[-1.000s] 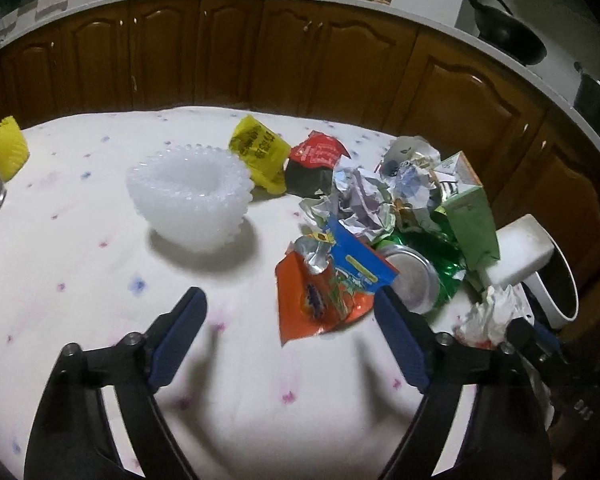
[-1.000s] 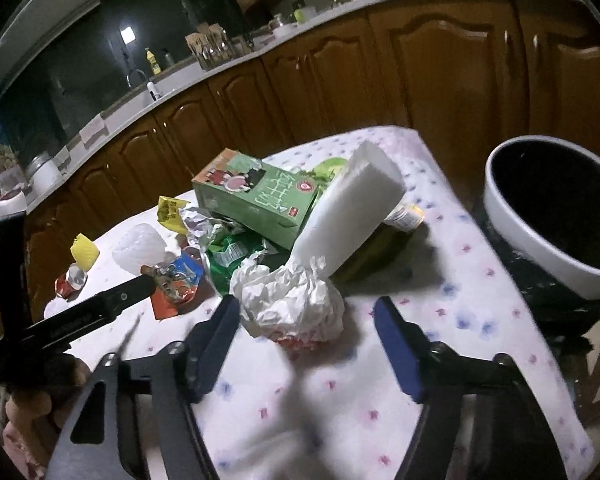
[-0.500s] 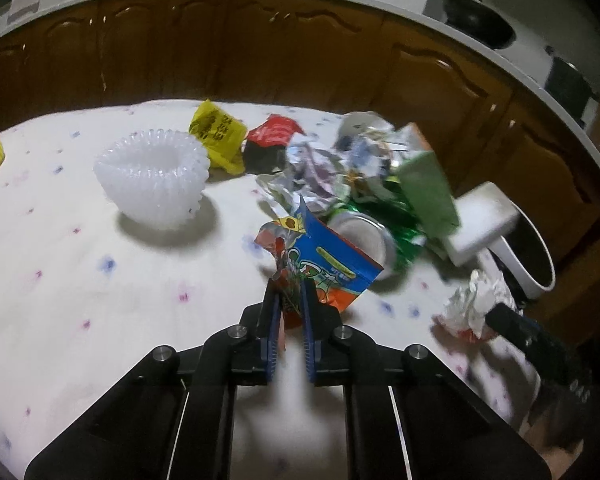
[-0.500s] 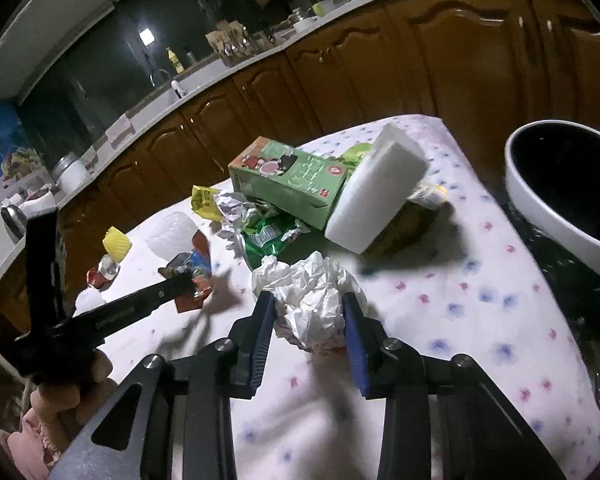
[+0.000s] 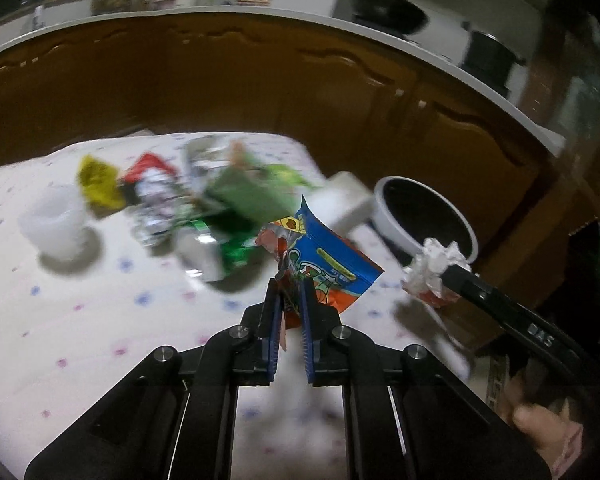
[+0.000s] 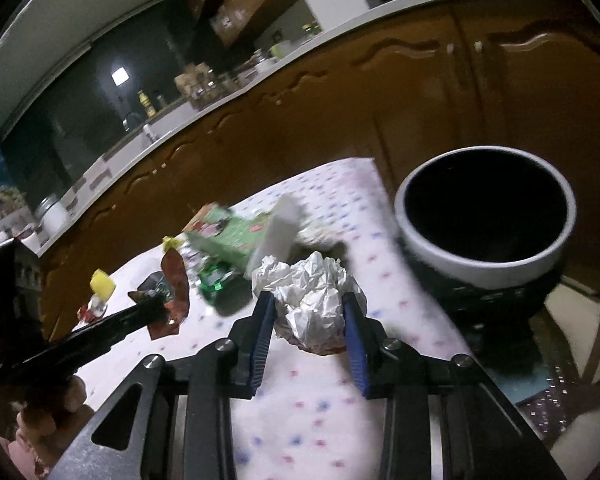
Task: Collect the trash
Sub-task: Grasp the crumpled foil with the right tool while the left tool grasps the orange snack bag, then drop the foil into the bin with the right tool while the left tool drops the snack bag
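Two pieces lifted: left gripper [image 5: 290, 300] clamps snack wrapper [image 5: 324, 264], right gripper [image 6: 309, 320] grips crumpled paper ball [image 6: 310, 292]. Bin [image 6: 485, 248] at 2 o'clock; pile [image 5: 220, 208] remains on worktop [image 5: 80, 340].

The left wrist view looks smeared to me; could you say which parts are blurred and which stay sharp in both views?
Left wrist view: pile of trash smeared, left gripper and snack wrapper sharp. Right wrist view: tablecloth streaked, right gripper and paper ball crisp.

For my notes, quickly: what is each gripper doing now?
Left gripper: closed on the snack wrapper.
Right gripper: closed on the crumpled paper.
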`<move>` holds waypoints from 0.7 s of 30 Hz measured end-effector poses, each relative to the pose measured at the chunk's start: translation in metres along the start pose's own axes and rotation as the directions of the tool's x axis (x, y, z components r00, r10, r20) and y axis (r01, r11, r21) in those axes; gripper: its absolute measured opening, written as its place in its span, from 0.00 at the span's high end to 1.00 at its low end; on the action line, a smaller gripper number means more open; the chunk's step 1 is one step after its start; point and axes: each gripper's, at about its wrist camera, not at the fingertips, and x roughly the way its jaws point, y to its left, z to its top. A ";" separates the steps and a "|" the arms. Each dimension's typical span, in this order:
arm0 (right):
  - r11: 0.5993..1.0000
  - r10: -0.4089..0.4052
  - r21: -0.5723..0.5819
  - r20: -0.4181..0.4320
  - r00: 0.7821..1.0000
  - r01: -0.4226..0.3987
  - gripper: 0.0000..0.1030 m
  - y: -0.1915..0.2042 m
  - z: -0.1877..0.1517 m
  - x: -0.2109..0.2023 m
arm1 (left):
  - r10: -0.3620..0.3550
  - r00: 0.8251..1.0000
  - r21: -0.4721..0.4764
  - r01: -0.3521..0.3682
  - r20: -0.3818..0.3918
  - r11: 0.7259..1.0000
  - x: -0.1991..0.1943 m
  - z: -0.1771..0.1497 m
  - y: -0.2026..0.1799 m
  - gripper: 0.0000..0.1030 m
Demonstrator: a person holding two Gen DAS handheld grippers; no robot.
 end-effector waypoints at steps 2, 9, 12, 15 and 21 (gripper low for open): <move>1.000 -0.021 0.016 0.011 1.000 0.020 0.66 -0.013 0.005 -0.006 | -0.017 1.000 0.027 0.017 -0.002 0.999 0.006 0.004 -0.016 0.92; 0.994 -0.090 0.071 0.057 0.994 0.086 0.66 -0.051 0.026 -0.024 | -0.076 0.997 0.112 0.078 -0.017 0.991 0.031 0.024 -0.066 0.92; 0.991 -0.114 0.084 0.069 0.991 0.108 0.66 -0.067 0.037 -0.027 | -0.093 0.995 0.149 0.096 -0.023 0.984 0.042 0.034 -0.087 0.92; 0.987 -0.141 0.086 0.066 0.988 0.135 0.66 -0.079 0.046 -0.025 | -0.103 0.994 0.177 0.108 -0.037 0.978 0.060 0.044 -0.104 0.92; 0.980 -0.180 0.098 0.054 0.982 0.174 0.65 -0.105 0.060 -0.019 | -0.122 0.990 0.178 0.134 -0.076 0.975 0.091 0.063 -0.124 0.92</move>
